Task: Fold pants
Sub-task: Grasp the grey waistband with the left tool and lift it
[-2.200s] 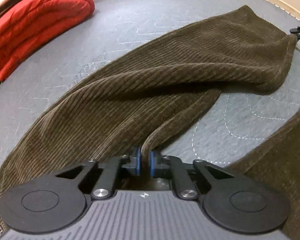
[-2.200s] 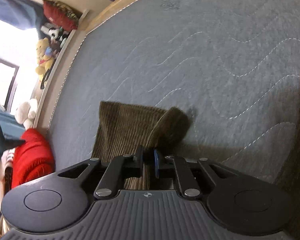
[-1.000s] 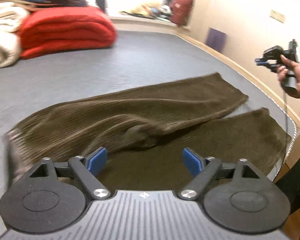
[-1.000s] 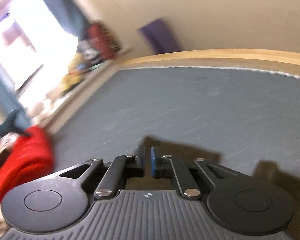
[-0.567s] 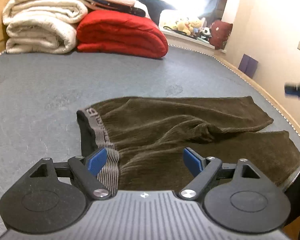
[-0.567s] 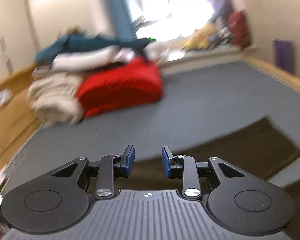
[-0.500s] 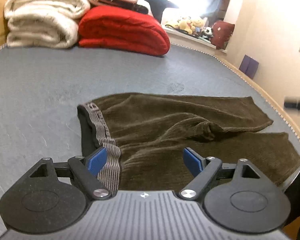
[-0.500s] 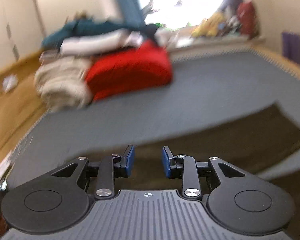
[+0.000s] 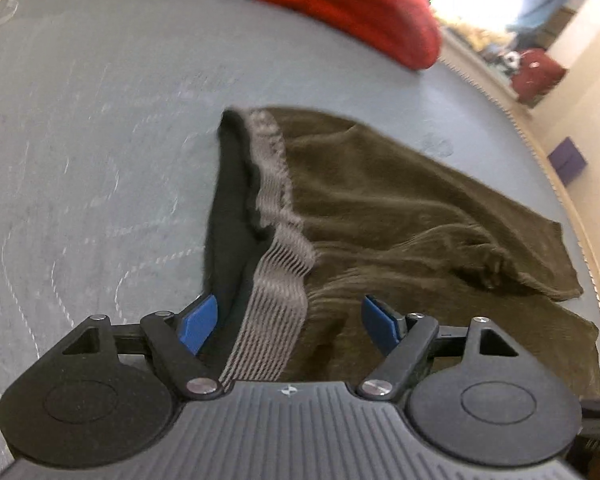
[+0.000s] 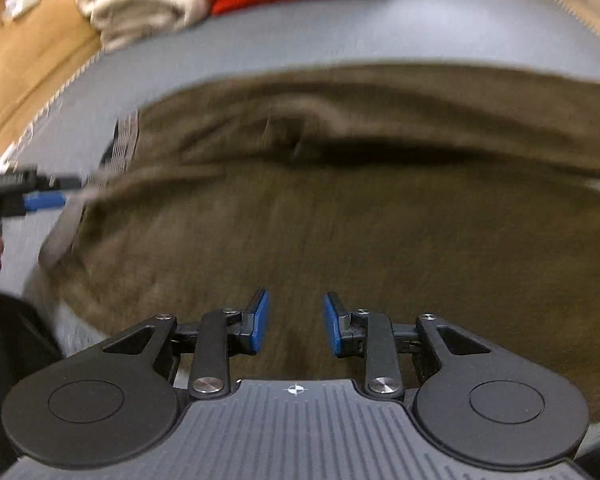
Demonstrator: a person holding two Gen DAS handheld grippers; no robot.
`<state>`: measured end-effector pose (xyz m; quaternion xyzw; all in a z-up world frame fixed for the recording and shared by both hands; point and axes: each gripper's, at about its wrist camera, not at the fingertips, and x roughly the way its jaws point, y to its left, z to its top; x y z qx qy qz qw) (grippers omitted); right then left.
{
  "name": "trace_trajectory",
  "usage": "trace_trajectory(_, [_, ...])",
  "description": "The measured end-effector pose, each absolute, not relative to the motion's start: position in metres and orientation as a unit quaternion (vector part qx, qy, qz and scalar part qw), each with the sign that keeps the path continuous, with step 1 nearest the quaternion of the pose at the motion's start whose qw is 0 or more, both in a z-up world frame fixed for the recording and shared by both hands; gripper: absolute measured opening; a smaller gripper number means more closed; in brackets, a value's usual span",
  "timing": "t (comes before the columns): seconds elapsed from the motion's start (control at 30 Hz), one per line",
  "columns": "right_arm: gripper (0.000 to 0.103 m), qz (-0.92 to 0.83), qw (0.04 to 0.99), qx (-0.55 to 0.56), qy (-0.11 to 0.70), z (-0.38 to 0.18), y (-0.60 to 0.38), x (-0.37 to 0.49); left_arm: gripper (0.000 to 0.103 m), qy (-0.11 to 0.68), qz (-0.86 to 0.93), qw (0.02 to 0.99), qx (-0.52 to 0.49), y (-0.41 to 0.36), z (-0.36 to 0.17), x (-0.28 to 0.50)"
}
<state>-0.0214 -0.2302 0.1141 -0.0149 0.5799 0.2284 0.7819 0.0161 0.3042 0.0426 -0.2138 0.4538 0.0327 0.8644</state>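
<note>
I see the pants [image 9: 380,208] lying flat on the grey quilted mattress [image 9: 80,120], dark olive-brown corduroy with fine ribs. One leg is laid over the other, its hem end toward the far right edge, with a rumpled ridge across the middle. The waistband [image 9: 276,264], grey with dark stripes and a black lining showing, gapes open nearest me. In my right wrist view the pants [image 10: 340,220] look blurred.

Red blanket [image 9: 352,4] beside cream blanket [image 10: 140,4] on grey mattress [image 9: 80,120].
</note>
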Motion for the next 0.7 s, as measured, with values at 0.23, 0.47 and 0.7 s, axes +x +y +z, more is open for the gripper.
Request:
trace_trajectory(0.23, [0.042, 0.255, 0.751, -0.095, 0.602, 0.094, -0.220, -0.045, 0.085, 0.505, 0.056, 0.815, -0.279, 0.331, 0.021, 0.022])
trace_trajectory(0.47, [0.045, 0.276, 0.748, -0.105, 0.595, 0.097, -0.218, -0.050, 0.085, 0.523, 0.038, 0.813, -0.254, 0.320, 0.023, 0.024])
trace_trajectory(0.7, [0.049, 0.313, 0.740, -0.151, 0.576, 0.094, -0.200, -0.063, 0.073, 0.539, 0.039, 0.817, -0.200, 0.303, 0.026, 0.027])
